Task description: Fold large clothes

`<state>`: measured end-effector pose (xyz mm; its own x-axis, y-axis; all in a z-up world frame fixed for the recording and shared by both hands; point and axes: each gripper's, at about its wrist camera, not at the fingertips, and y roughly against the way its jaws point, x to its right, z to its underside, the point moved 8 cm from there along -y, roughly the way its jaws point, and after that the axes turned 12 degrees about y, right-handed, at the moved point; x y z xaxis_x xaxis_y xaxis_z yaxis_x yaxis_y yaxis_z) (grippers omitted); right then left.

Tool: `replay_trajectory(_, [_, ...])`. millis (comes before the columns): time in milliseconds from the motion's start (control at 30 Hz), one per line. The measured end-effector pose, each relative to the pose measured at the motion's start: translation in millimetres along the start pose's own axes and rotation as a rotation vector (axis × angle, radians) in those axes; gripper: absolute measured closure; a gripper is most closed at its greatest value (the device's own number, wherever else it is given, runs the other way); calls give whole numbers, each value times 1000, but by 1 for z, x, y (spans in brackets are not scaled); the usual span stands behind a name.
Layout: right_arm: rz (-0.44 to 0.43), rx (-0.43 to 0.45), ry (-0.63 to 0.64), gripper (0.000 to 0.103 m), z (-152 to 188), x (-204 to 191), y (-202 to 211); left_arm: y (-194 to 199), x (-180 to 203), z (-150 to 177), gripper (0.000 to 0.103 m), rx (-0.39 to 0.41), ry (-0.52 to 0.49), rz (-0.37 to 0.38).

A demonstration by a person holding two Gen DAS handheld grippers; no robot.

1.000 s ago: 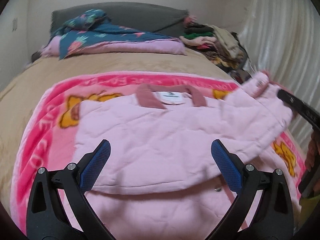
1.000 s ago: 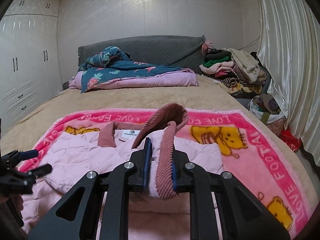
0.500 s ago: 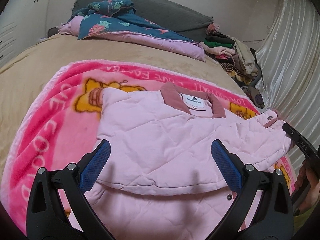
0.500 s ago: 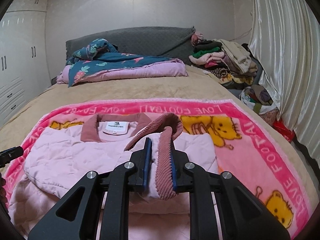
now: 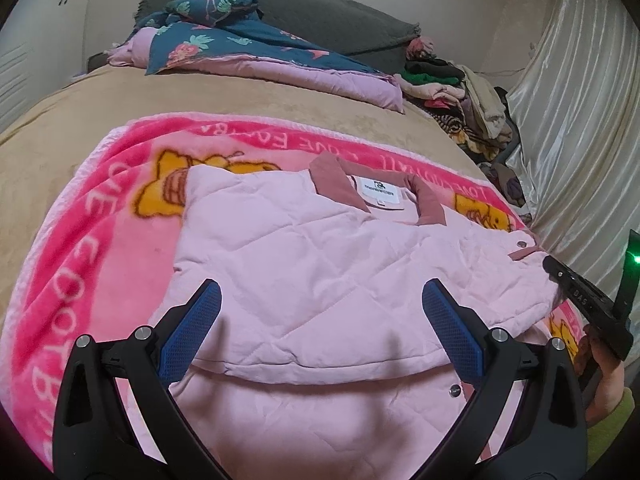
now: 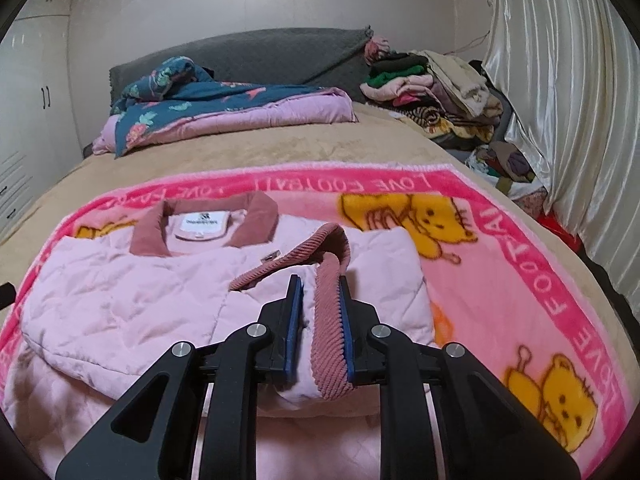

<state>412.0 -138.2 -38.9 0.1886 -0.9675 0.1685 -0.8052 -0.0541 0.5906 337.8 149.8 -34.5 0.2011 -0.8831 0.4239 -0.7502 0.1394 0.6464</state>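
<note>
A pale pink quilted jacket (image 5: 320,264) with a dusty-rose collar (image 5: 332,180) lies on a pink cartoon blanket (image 5: 80,240) on the bed. One sleeve is folded across its front. My left gripper (image 5: 320,328) is open and empty, hovering above the jacket's lower part. My right gripper (image 6: 320,320) is shut on the sleeve's ribbed rose cuff (image 6: 330,320) and holds it low over the jacket's right side (image 6: 384,280). The right gripper also shows at the left wrist view's right edge (image 5: 580,304).
A folded floral quilt (image 6: 224,108) lies at the head of the tan bed (image 6: 360,144). A heap of clothes (image 6: 432,84) sits at the far right by the white curtain (image 6: 568,100). White wardrobes (image 6: 28,92) stand on the left.
My right gripper has lowered and carried the cuff further across, so the sleeve lies flatter on the jacket. My left gripper has stayed open and shifted its view leftward.
</note>
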Motion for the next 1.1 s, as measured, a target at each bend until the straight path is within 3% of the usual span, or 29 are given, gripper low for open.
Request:
replay_trajectory(200, [31, -43, -28, 83, 14, 13, -7, -5, 3, 5, 9, -13, -5, 0])
replay_trajectory(267, [38, -59, -43, 67, 18, 18, -7, -7, 1, 6, 8, -19, -2, -5])
replay_trajectory(367, [46, -45, -65, 53, 20, 25, -1, -9, -4, 7, 9, -23, 19, -12])
replay_trajectory(567, [23, -23, -40, 49, 22, 16, 10, -13, -3, 11, 9, -38, 18, -13])
replay_trajectory(700, [-59, -46, -6, 48, 30, -11, 12, -17, 10, 20, 23, -63, -21, 17])
replay_trajectory(767, [-93, -66, -32, 35, 40, -19, 14, -21, 18, 26, 28, -80, -53, 21])
replay_trajectory(833, [-70, -102, -63, 25, 51, -18, 10, -26, 22, 33, 29, -96, -72, 16])
replay_trajectory(867, [-80, -121, -79, 24, 56, -18, 5, -29, 23, 35, 29, -101, -76, 10])
replay_trajectory(900, [-95, -137, -87, 25, 59, -18, 1, -31, 23, 38, 29, -106, -81, -1])
replay_trajectory(933, [-121, -165, -74, 45, 63, -23, -7, -33, 24, 39, 29, -106, -83, -7])
replay_trajectory(967, [-130, -175, -39, 75, 62, -28, -12, -34, 24, 41, 29, -105, -85, -8])
replay_trajectory(1033, [-124, -129, 51, 87, 52, -40, -12, -34, 25, 40, 28, -102, -85, -12])
replay_trajectory(1100, [-69, -75, 116, 88, 37, -42, -12, -31, 25, 38, 28, -90, -71, -3])
